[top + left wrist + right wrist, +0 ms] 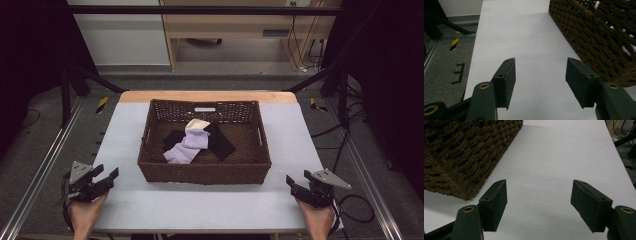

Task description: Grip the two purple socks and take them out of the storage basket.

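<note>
Hovering L gripper [106,176] spread, empty | R gripper [298,179] spread, empty | both flank basket [205,172] w/ socks [187,147]

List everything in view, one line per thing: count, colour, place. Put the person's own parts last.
wicker basket: one, dark brown, middle of the table.
lilac cloth: one, pale purple, inside the basket, lying over the black cloth.
cream cloth: one, off-white, in the basket at the lilac cloth's far end.
black cloth: one, black, on the basket floor, under the others.
table: one, light grey top with a wooden far edge.
left gripper: one, black with a grey plate, near-left table corner, jaws open and empty.
right gripper: one, black with a grey plate, near-right corner, jaws open and empty.
hands: two, at the bottom edge, each holding a gripper.
</note>
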The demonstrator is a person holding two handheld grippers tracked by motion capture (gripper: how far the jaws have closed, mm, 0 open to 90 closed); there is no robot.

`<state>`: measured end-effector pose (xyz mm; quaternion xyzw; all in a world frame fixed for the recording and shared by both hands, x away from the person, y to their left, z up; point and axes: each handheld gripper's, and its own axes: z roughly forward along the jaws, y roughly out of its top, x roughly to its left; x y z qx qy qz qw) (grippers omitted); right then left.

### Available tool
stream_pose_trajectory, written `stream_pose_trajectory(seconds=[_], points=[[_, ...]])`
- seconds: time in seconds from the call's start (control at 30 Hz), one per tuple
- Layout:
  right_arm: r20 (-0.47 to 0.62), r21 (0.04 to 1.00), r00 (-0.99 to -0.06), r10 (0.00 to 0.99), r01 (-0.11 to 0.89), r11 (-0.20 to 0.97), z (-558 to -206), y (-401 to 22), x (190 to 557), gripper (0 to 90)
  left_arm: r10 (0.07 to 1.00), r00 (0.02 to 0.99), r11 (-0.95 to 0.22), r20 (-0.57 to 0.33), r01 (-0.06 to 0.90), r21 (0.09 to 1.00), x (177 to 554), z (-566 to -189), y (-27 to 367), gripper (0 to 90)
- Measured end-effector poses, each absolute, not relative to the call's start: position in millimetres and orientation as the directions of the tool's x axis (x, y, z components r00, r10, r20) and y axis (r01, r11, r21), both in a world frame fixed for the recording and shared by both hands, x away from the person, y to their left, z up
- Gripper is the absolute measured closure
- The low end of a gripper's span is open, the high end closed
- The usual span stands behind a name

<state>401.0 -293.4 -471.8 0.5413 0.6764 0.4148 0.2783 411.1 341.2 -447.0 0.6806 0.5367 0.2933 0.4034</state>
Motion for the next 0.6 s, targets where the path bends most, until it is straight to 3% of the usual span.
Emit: stream_pose_trajectory(seconds=[0.4,0.6], points=[[0.039,0.865,-0.28,0.959,0.49,0.108,-471,-287,399,29.5,0.955,0.272,-0.017,-0.12,0.454,0.891,406,-427,336,37.2],[0.04,0.863,-0.283,0.958,0.493,0.109,-471,-287,399,28.4,0.95,0.287,-0.014,-0.12,0.425,0.905,403,-412,331,36.1]])
